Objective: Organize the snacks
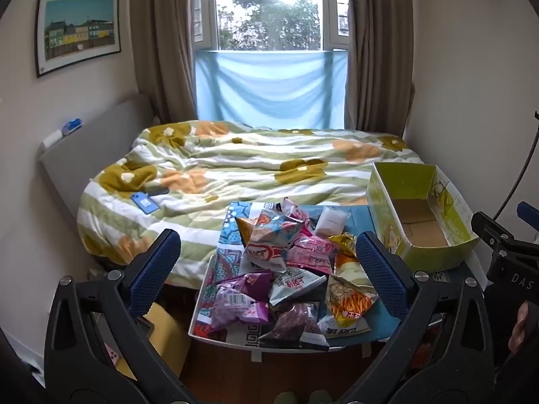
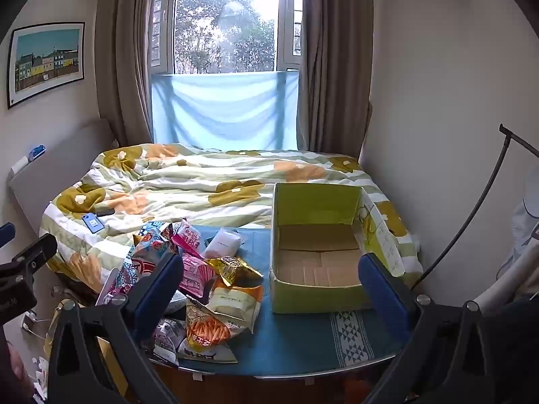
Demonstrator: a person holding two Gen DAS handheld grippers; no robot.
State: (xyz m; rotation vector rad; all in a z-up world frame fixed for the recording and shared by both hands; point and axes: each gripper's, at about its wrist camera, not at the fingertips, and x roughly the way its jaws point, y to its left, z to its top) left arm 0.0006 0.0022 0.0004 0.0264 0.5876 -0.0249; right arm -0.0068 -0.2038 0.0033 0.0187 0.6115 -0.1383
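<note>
Two grippers, both empty. Left gripper (image 1: 267, 271): two blue ribbed fingers (image 1: 155, 269) spread wide, framing a heap of crinkly foil snack packets (image 1: 286, 269) on the blue-clothed desk (image 1: 387, 323). About a dozen packets countable, overlapping, exact number unclear. Between the fingers: one purple packet with a barcode label (image 1: 241, 303), one pink packet (image 1: 311, 252), one pale packet printed with orange sticks (image 1: 350, 299) just inside the right-hand finger. Writing on the packets in Chinese characters, too small to read.

Right gripper (image 2: 271, 294): two blue fingers (image 2: 382, 294) likewise wide apart, nothing between the pads. One open yellow-green cardboard box (image 2: 316, 298), bare brown floor inside, beyond and between these fingers, nearer the right-hand one; snack heap at and beyond the left-hand finger, apart from the box.

Beyond both pairs of fingers, one bed with a green-striped floral quilt (image 1: 235, 161); one blue phone (image 1: 145, 202) lying on it. Letters "DAS" legible on the black body of the right gripper in the left wrist view.
</note>
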